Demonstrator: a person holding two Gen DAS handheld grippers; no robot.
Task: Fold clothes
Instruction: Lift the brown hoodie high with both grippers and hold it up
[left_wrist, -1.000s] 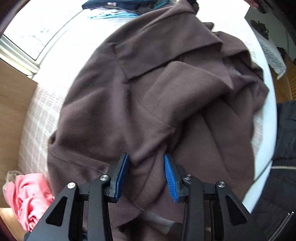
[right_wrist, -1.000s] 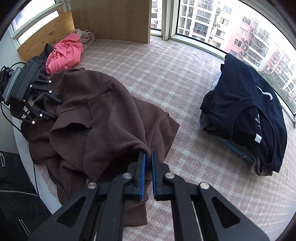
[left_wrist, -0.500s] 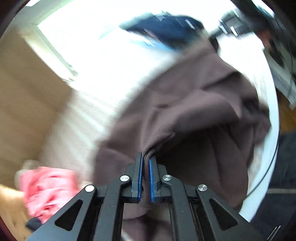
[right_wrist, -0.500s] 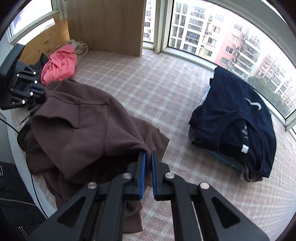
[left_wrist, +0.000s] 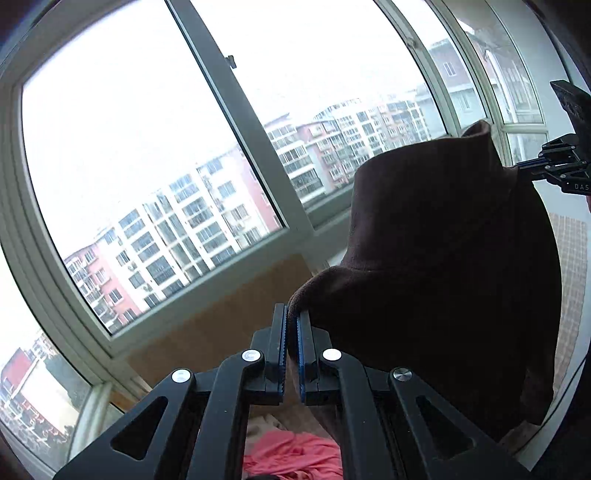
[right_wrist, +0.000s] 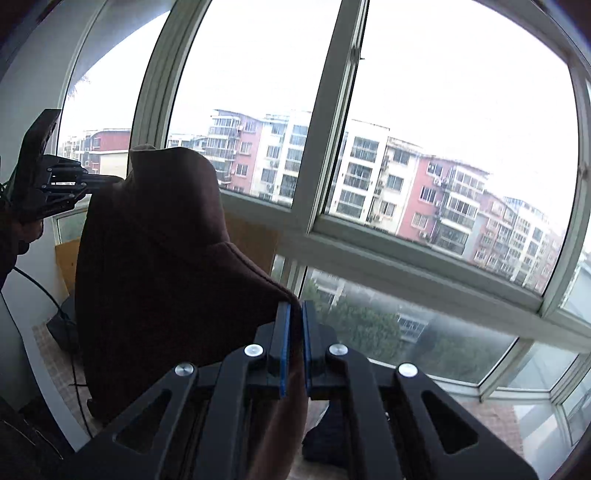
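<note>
Brown garment (left_wrist: 443, 266) now hangs in the air between your two grippers, where a second ago it lay heaped on the checked surface. Both cameras looked down at the bedding then; now they face the big window (left_wrist: 147, 147) and the apartment blocks (right_wrist: 424, 192) outside. Your left gripper (left_wrist: 291, 350) stood open over the cloth a second ago; now its blue pads are pressed together on a fold of the garment's edge, with fabric squeezed between them. Your right gripper (right_wrist: 294, 347) is clamped on the opposite edge, just as it was before, only raised.

In the left wrist view, the right gripper (left_wrist: 524, 167) shows at the far right, pinching the top corner of the cloth. In the right wrist view, the left gripper (right_wrist: 110, 180) shows at the far left, doing the same.

The garment is backlit and nearly black, so you cannot make out seams, sleeves or which side faces you. Its lower part drops out of sight behind the gripper bodies. A pink garment (left_wrist: 295, 458) peeks out at the near bottom of the left view, mostly hidden. A dark shape (right_wrist: 328, 432) low in the right view is too covered to identify.
</note>
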